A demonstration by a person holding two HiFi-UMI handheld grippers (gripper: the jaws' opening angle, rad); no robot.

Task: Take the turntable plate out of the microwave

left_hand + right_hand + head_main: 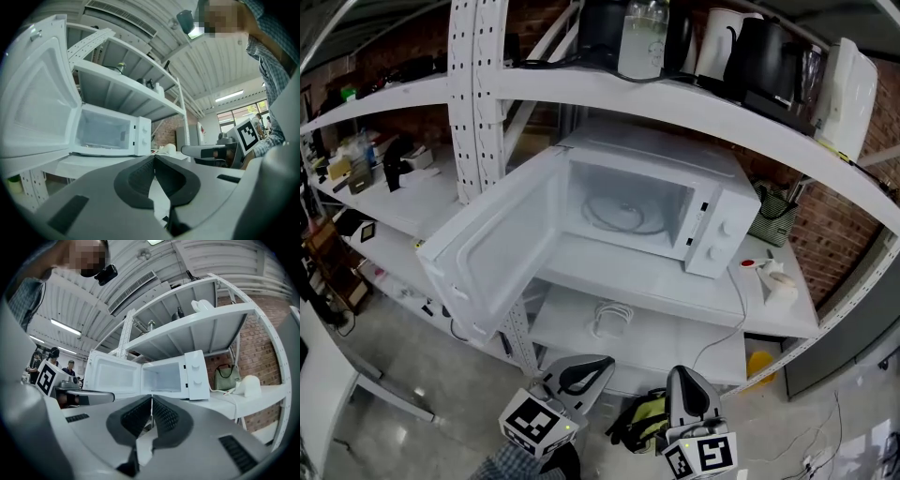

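The microwave (656, 216) stands on the middle shelf (675, 292) of a white rack, with its control panel at the right side. Its door (502, 248) is swung fully open to the left and comes toward the near side, so the cavity is free from the front.

The turntable plate (623, 214) lies flat on the floor of the cavity. It seems to be clear glass, because only its round edge shows as a pale ring. It is not yet touched.

Both grippers are low and near in the head view, well apart from the microwave. The left gripper (598, 366) has its fingers pressed together at the tips with nothing between them. The right gripper (686, 373) is the same, closed and empty. Each one points about level toward the open cavity, and each gripper view shows the microwave straight ahead over its closed jaws. I judge that they are held this way because the task is only at the approach.

The plate is thin and lies in a recess, so I think a gripper must open a little and take the rim at the near edge. The open door at the left probably leaves less room for the left gripper. Glass can slip, so two grips on opposite sides seem safer.
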